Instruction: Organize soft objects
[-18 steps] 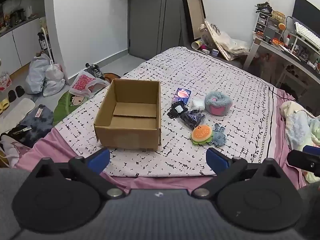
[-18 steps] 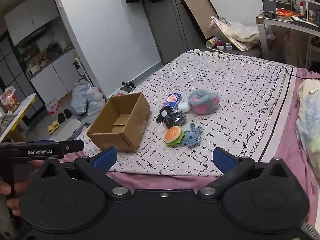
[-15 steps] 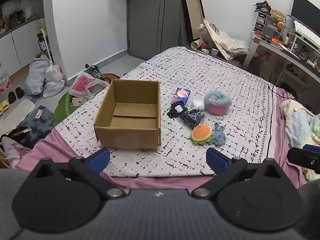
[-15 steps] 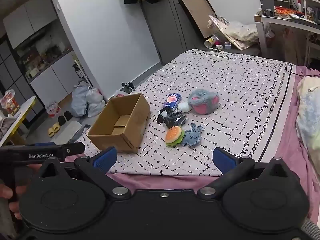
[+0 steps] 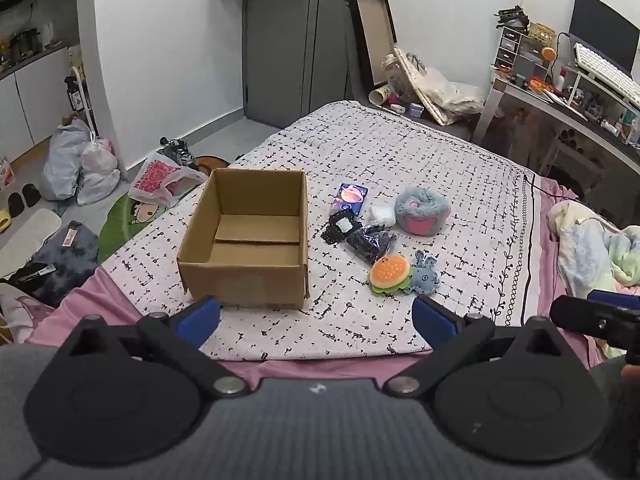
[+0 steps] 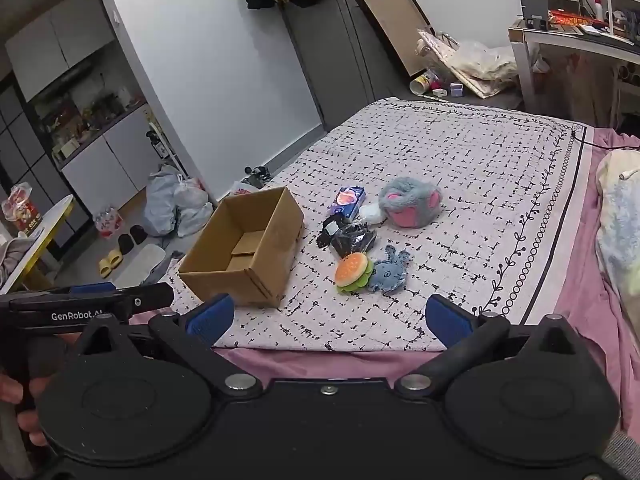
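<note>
Plush burger toy (image 5: 390, 273) lies touching a blue plush animal (image 5: 426, 276) near the bed's (image 5: 460, 168) front edge, beside an open cardboard box (image 5: 248, 240); left claw (image 5: 316, 316) and right claw (image 6: 328, 316) both gape empty.

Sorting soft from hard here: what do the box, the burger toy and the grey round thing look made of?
The box looks like plain brown corrugated cardboard, matte, with folded flaps on its floor. The burger toy seems to be plush fabric, with an orange bun and a green frill. The grey round plush looks like long-pile faux fur with pink patches; its filling cannot be seen.
</note>
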{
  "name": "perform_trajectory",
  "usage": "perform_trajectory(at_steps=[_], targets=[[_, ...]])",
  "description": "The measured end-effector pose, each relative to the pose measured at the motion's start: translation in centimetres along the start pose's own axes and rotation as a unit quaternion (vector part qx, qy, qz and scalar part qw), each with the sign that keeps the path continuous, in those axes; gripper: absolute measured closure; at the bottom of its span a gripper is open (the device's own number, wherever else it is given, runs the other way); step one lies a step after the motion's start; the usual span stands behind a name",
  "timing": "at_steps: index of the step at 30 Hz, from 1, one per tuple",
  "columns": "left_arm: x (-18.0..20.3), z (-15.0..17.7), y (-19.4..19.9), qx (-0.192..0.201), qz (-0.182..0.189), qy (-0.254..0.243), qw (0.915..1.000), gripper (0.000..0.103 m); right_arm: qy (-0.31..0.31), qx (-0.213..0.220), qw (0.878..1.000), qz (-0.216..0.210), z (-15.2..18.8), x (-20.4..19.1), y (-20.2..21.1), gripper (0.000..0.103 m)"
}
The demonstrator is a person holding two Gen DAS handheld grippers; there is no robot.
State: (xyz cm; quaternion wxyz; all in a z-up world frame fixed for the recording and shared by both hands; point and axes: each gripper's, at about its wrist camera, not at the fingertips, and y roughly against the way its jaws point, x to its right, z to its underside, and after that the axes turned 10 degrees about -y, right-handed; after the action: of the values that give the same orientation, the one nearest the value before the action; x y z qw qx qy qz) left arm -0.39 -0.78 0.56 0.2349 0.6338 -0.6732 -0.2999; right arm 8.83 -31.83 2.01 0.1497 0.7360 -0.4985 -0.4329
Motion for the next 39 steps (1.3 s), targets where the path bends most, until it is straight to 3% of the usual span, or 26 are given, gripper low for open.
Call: perform_trajectory(at_steps=[39], targets=[[1.0,-0.2,-0.5,0.001,-0.006,-0.004,1.0,0.001,-0.016,-0.008,1.0,0.013,0.3,1.9,-1.1,0.0]])
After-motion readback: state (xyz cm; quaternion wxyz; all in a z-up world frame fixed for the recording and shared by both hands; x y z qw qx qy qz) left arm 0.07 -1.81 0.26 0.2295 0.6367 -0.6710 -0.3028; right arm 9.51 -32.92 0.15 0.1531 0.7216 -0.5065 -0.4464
